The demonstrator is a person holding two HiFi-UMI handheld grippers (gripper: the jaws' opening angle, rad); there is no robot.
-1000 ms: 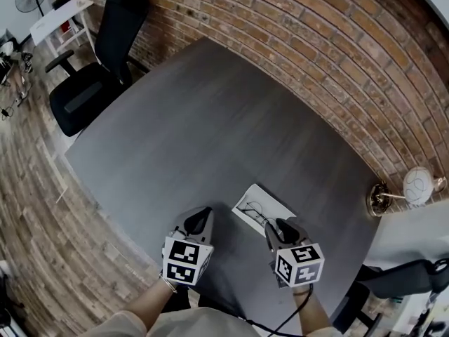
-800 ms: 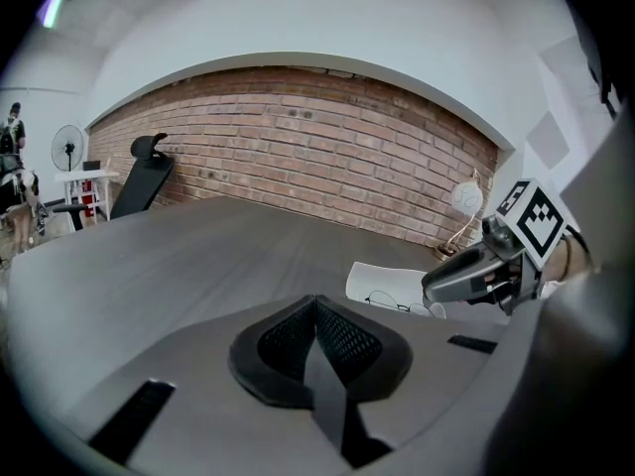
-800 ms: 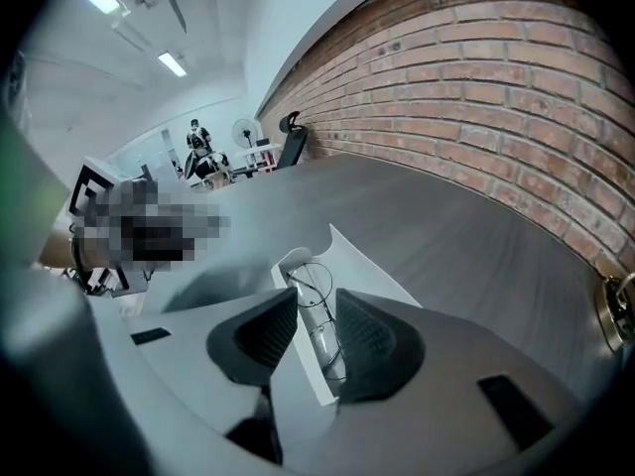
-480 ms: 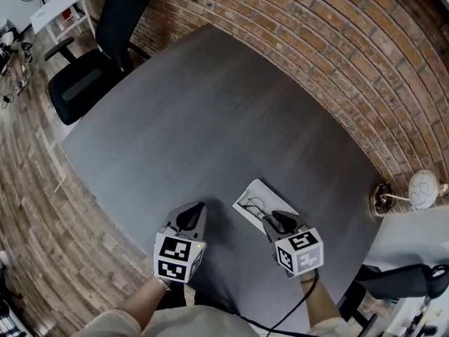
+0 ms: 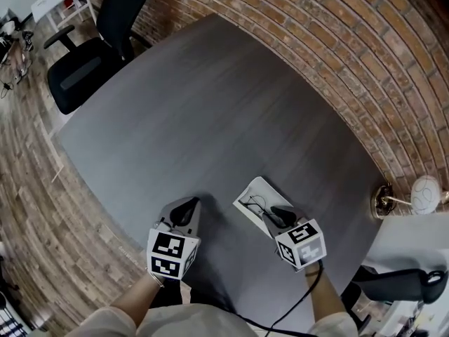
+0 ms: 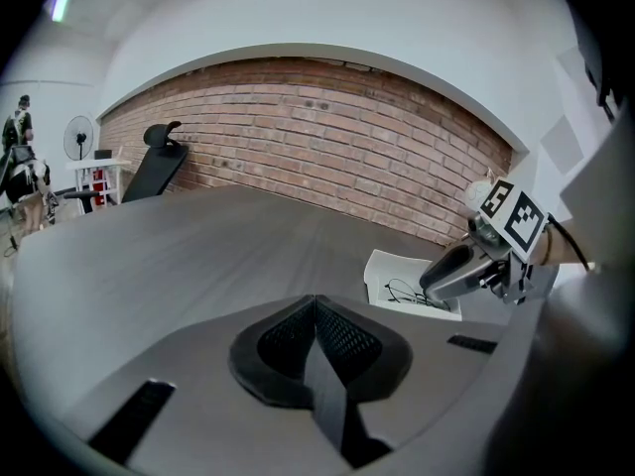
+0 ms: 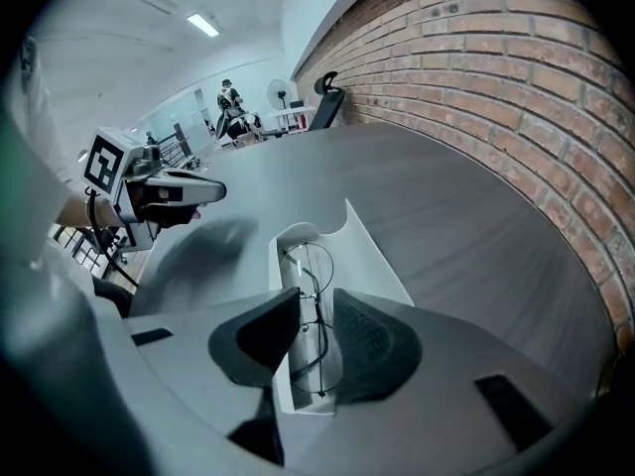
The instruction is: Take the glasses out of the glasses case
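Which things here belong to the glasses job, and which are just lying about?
Job: glasses, lying in the open white case; right gripper, jaws closing with the glasses between them.
Lying about: office chair, standing fan.

We look along the right gripper (image 7: 316,310): its jaws stand apart and are closing, one on either side of wire-rimmed glasses (image 7: 310,269) that lie in an open white glasses case (image 7: 365,256) on the grey tabletop (image 7: 446,186). The left gripper (image 7: 216,192) hangs toward the tabletop's left edge. A brick wall (image 7: 516,77) runs along its right edge.
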